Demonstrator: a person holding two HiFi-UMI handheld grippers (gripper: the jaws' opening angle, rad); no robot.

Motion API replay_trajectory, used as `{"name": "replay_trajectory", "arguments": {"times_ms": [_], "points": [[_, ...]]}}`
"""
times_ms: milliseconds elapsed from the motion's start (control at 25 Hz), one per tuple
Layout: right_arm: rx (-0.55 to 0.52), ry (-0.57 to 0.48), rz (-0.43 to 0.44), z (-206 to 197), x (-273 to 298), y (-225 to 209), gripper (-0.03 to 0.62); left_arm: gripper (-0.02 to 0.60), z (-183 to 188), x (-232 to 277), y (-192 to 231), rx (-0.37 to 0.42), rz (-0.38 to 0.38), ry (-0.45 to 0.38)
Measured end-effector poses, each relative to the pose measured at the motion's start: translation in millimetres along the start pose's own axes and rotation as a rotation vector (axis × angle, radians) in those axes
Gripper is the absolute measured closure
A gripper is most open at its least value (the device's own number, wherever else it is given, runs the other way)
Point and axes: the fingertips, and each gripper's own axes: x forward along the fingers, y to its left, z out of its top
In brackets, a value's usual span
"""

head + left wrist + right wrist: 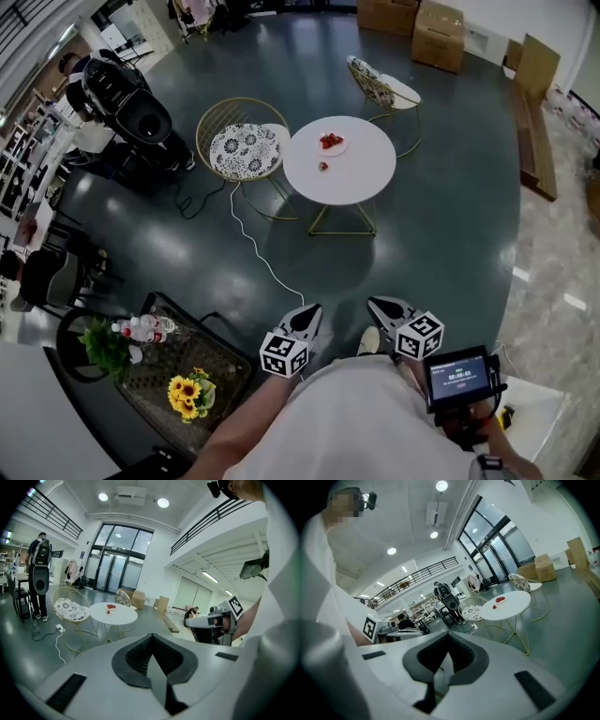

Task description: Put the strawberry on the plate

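A lone red strawberry (322, 167) lies on the round white table (352, 178), just in front of a small white plate (331, 142) that holds more strawberries. The left gripper view shows the same strawberry (108, 611) and plate (111, 606) far off, and so does the right gripper view, with the strawberry (495, 606) below the plate (500, 599). My left gripper (307, 317) and right gripper (380, 307) hover close to my body, well short of the table. Both are shut and hold nothing. Each shows in the other's view, the right gripper (208, 620) and the left gripper (396, 632).
A patterned-cushion wire chair (246, 148) stands left of the table, another chair (384, 86) behind it. A white cable (253, 239) runs across the dark floor. A black table with sunflowers (187, 392) and bottles is at lower left. Cardboard boxes (439, 33) stand at the back.
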Motion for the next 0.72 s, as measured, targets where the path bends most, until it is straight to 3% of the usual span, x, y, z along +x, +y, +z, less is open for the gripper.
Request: {"name": "replay_trajectory", "arguments": {"times_ms": [480,720], "points": [[0.021,-0.001,0.038,41,-3,-79,0.588,0.575,37,78,-9,-0.006,0.032,0.027],[0.014,0.006,0.065,39,2,-78,0.588,0.575,33,76,0,-0.025,0.07,0.02]]}}
